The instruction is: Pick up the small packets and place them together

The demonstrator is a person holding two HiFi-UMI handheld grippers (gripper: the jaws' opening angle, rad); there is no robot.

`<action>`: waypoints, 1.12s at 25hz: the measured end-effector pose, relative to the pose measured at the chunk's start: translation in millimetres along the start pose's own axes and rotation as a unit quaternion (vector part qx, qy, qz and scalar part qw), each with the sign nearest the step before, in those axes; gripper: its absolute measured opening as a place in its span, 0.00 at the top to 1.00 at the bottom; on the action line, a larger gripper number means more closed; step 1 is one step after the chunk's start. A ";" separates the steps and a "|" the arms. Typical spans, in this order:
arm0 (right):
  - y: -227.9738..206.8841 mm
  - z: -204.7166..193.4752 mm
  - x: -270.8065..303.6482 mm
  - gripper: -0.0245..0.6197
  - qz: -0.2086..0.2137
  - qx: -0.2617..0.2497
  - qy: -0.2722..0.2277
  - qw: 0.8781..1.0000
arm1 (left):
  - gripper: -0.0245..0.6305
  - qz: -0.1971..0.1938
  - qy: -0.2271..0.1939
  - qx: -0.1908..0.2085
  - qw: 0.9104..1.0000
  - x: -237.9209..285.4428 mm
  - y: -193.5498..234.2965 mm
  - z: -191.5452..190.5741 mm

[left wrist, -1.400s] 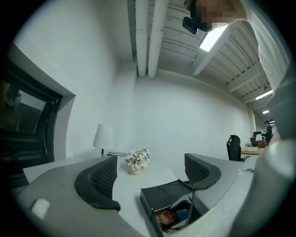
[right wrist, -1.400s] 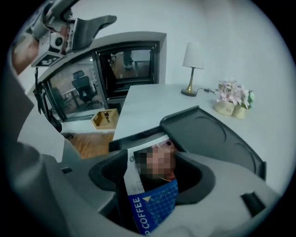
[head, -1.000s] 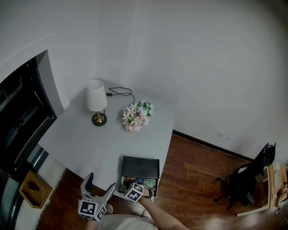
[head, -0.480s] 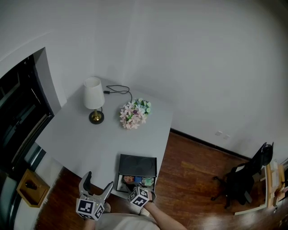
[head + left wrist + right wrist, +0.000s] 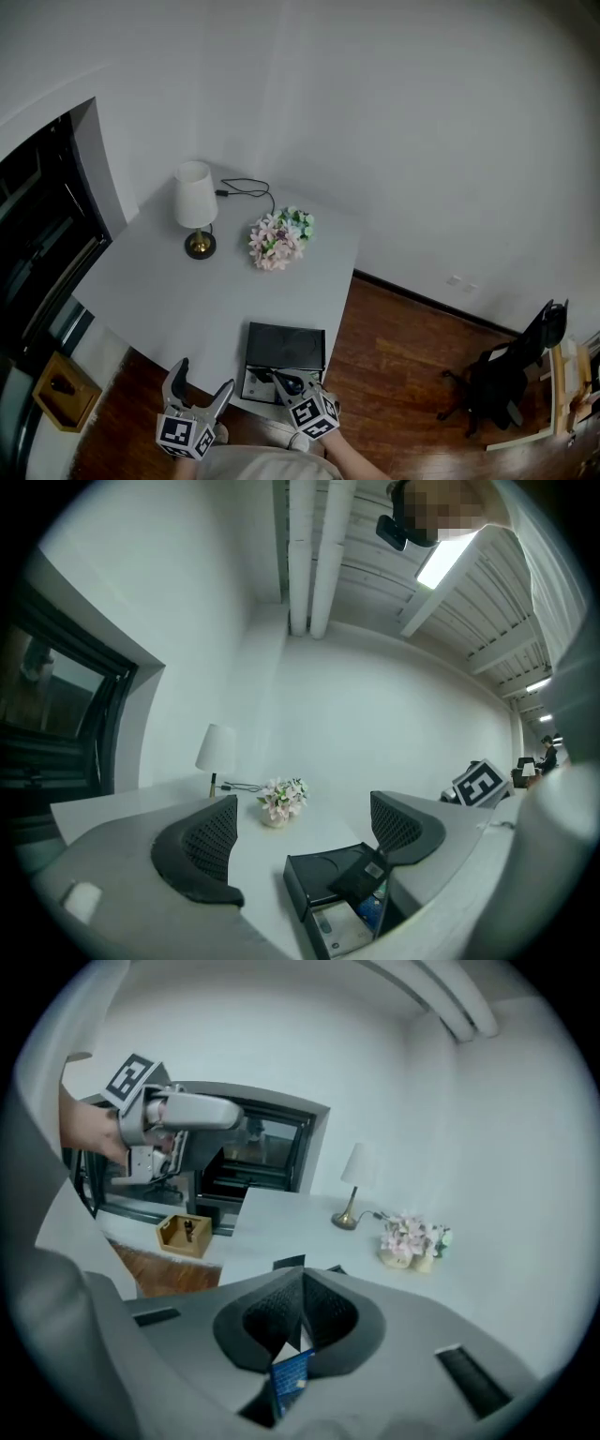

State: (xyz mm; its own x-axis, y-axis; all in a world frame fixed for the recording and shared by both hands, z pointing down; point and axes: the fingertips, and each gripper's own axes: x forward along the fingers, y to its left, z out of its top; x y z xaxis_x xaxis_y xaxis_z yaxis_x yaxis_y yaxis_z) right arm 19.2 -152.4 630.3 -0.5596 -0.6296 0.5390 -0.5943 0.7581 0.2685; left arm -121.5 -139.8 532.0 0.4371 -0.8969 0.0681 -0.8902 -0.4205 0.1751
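Small blue packet [image 5: 289, 1377], a second ago down in the open black box [image 5: 286, 345] on the pale grey worktop [image 5: 169, 281], now rides up pinched in the right gripper's [image 5: 302, 1324] jaws, while the left gripper's [image 5: 305, 822] jaws stand spread and empty, so placing likely comes next.

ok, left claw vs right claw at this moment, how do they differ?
1. State: the left claw has its jaws wide apart. The right claw has its jaws together.
2. Load: the left claw has nothing between its jaws. The right claw pinches a blue packet.
3. Place: the left claw sits left of the box. The right claw is at the box's near end.

Shared: both carry marker cubes.
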 end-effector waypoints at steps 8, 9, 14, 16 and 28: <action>-70.5 12.8 55.9 0.96 -0.126 -0.108 0.020 0.986 | 0.31 -0.008 0.003 0.002 1.000 -2.0 -7.4 -2.2; -65.9 6.2 66.6 0.96 -0.119 -0.123 0.029 0.985 | 0.31 -0.008 0.004 0.002 1.000 -3.1 -7.4 -2.5; -18.2 -40.5 99.4 0.96 -0.031 -0.112 0.059 0.991 | 0.31 -0.004 0.003 0.001 1.000 -7.8 -4.3 -0.6; -6.2 -49.6 96.8 0.96 -0.024 -0.093 0.055 0.994 | 0.31 -0.001 0.003 0.001 1.000 -10.1 -2.2 -0.4; -53.6 23.7 -38.5 0.88 -0.069 0.201 -0.241 0.947 | 0.31 -0.034 0.000 0.000 0.999 2.9 -17.1 -0.4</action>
State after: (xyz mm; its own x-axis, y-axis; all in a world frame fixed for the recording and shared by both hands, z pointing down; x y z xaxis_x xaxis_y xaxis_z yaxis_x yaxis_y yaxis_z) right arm 59.0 -172.8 576.2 -0.6020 -0.7956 0.0678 -0.7984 0.5983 -0.0678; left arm -104.9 -135.1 529.6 0.4964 -0.8662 0.0570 -0.8587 -0.4803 0.1787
